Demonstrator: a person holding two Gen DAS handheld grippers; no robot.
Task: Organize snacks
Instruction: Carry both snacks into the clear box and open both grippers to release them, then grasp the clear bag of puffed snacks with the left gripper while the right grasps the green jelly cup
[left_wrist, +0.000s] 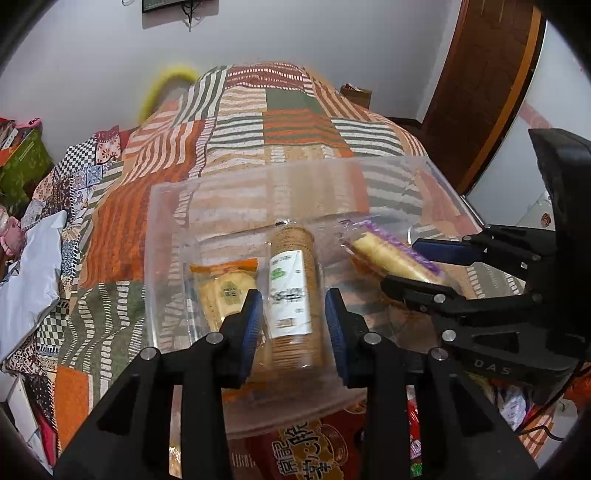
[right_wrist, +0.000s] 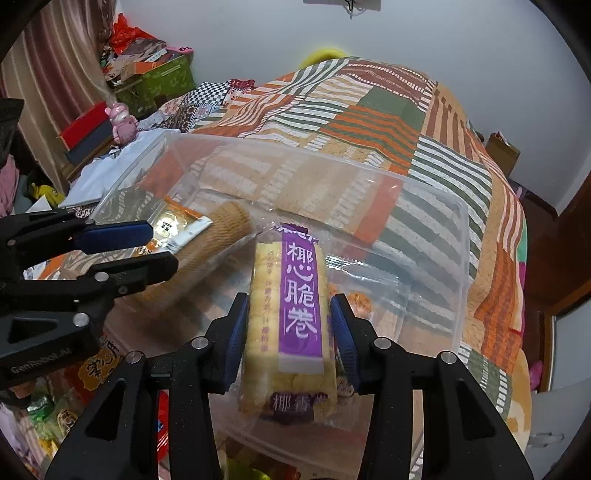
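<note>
purple-label roll pack (right_wrist: 295, 314) – label legible right view only | cracker sleeve (left_wrist: 291, 291) – label faces left view

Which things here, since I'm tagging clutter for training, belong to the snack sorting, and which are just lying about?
Job: clear bin; biscuit tube; purple wafer-roll pack; orange cracker pack; red snack bag.
Lying about: patchwork quilt; pink toy; green box; wooden door.

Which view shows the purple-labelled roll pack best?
The right wrist view: the purple-labelled roll pack lies centred between the right gripper fingers, label readable. The left wrist view shows it small, angled, partly behind the right gripper's fingers.
</note>
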